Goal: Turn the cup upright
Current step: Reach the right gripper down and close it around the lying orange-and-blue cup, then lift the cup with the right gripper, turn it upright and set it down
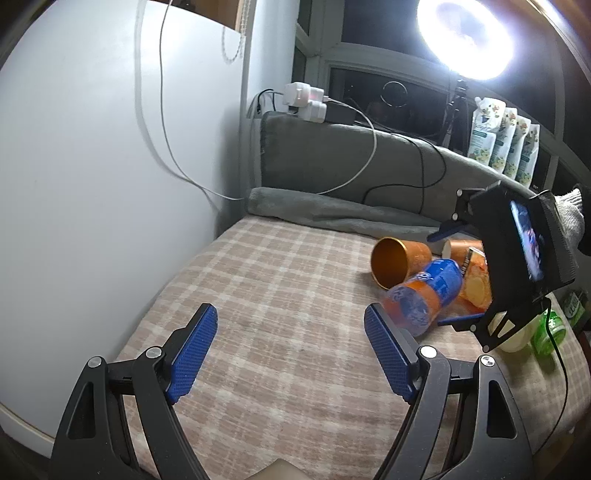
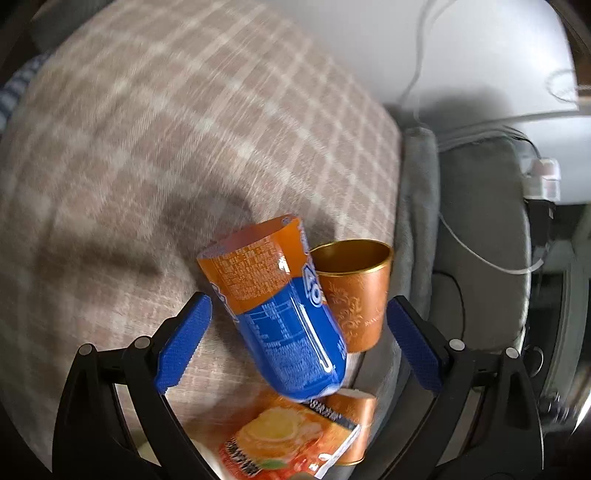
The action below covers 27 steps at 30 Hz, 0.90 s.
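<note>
Two copper-orange cups are being shown on the plaid bed cover (image 1: 258, 295). One cup (image 1: 400, 261) is lying on its side in the left wrist view, its open mouth turned toward the left gripper, near the far right part of the cover. A second cup (image 1: 463, 251) is lying just behind it, partly hidden by the right gripper's body. One bottle (image 1: 424, 291) with an orange and blue label is lying across the front of the first cup, touching it. One orange juice carton (image 1: 476, 284) is seen just beside the bottle, between it and the second cup.

In the right wrist view the same cup (image 2: 352, 295) and bottle (image 2: 280, 306) are being framed between the two blue pads, with neither pad touching them. The right gripper (image 2: 295, 325) is being held with its jaws spread wide around this pair. The carton (image 2: 291, 443) and the second cup (image 2: 354, 424) are sitting at the bottom edge of that view.

The left gripper (image 1: 291, 332) is likewise being held wide open, grasping nothing, over a bare stretch of the cover, well apart from the cluster. A rolled grey blanket (image 1: 332, 210) is bordering the cover's far edge, close behind the cups. One white wall (image 1: 92, 166) is closing in the left side. One ring light (image 1: 469, 33) is shining above.
</note>
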{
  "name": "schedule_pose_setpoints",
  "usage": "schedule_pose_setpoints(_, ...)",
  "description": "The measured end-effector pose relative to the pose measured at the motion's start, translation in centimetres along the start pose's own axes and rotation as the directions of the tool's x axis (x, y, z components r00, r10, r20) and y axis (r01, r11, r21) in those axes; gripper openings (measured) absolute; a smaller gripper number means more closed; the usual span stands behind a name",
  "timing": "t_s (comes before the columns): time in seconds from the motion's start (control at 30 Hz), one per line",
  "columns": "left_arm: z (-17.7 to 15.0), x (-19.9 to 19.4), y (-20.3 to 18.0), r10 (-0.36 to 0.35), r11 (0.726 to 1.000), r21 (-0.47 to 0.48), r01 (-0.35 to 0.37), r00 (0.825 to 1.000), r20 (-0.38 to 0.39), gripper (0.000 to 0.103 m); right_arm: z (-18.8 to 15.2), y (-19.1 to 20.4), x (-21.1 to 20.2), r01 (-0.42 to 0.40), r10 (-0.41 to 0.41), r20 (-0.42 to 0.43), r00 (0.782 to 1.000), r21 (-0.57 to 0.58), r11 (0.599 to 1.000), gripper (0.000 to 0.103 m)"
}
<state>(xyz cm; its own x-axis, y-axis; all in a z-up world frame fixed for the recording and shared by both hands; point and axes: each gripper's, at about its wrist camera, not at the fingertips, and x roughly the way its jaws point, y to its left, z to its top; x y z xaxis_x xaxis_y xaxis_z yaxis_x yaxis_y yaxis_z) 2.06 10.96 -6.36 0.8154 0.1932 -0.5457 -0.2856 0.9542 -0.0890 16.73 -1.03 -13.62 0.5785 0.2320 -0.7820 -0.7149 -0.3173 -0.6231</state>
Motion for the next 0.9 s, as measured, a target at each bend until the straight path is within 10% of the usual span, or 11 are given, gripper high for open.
schedule_pose_setpoints(0.5,0.2,1.8,0.3,0.004,1.0,-0.014,-0.004,0.999,-0.036,0.082,-0.5,0.7,2.4,-0.054,0.054,-0.001,0.999,-0.011,0.998,0.069)
schedule_pose_setpoints(0.9,0.2,1.1,0.3,0.003,1.0,-0.015,-0.003,1.0,-0.026,0.082,-0.3,-1.9,0.0,-0.163,0.146,0.087,0.985,0.25,0.954,0.065)
